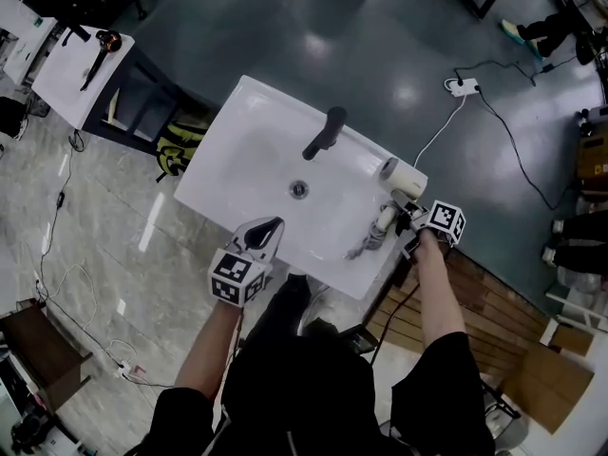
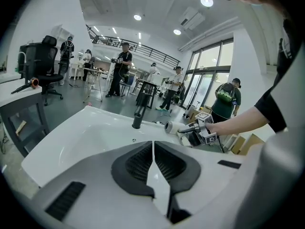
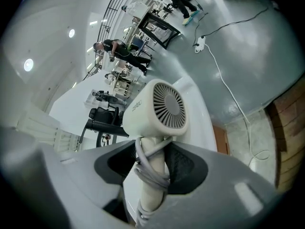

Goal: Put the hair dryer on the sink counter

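Observation:
The white hair dryer (image 1: 403,179) lies at the right end of the white sink counter (image 1: 247,150), its grey cord wound round the handle. My right gripper (image 1: 404,218) is shut on that handle. In the right gripper view the handle runs up between the jaws (image 3: 152,149) to the dryer head (image 3: 159,109), whose grille faces the camera. My left gripper (image 1: 269,228) hovers over the front rim of the basin, shut and holding nothing. In the left gripper view its tips (image 2: 153,144) meet, and the hair dryer (image 2: 172,126) shows beyond the black faucet (image 2: 138,114).
The black faucet (image 1: 325,133) stands behind the drain. A white side table (image 1: 81,69) stands at the top left. A power strip (image 1: 463,86) with its cable lies on the dark floor. Wooden boards (image 1: 494,312) and a cardboard box (image 1: 546,383) are at the right. Several people stand far back.

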Demonstrator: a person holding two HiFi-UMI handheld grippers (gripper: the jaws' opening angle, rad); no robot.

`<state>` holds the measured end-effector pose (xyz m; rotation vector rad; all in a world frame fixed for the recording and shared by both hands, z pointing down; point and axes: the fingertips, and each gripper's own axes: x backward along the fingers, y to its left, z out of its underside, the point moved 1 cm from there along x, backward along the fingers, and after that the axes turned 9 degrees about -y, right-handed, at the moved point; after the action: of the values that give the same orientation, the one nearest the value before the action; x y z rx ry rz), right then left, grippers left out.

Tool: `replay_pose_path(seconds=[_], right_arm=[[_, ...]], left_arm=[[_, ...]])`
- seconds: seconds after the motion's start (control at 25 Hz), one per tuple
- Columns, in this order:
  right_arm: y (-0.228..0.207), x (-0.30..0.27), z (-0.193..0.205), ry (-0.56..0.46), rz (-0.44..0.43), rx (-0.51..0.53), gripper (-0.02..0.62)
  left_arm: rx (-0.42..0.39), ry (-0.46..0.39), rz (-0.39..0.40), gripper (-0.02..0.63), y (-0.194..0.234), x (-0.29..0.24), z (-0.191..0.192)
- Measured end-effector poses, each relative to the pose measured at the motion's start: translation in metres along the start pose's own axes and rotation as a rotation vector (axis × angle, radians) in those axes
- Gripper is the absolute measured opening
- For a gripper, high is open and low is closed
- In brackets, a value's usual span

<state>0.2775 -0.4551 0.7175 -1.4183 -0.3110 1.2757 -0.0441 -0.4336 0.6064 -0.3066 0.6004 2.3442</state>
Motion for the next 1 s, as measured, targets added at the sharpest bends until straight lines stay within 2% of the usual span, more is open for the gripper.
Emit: replay_pose_path(seconds=[0.32, 0.64, 0.88, 1.0], right_arm=[[-0.007, 0.000, 0.001, -0.022, -0.014, -0.071, 0.218], [-0.006, 0.013, 0.000, -0.046, 0.026, -0.040, 0.236], [-0.001, 0.029, -0.006, -0.079, 0.065, 0.051, 0.236], [0.006, 0.040, -0.006, -0.092, 0.048, 0.077, 0.236]], left_arm=[[0.008, 0.020, 0.008, 0.023, -0.007, 0.003, 0.009], [0.012, 0.022, 0.013, 0.023, -0.013, 0.007, 0.013], [0.008, 0.010, 0.019, 0.023, -0.020, 0.003, 0.009], [-0.003, -0.001, 0.022, 0.023, -0.025, 0.007, 0.005]])
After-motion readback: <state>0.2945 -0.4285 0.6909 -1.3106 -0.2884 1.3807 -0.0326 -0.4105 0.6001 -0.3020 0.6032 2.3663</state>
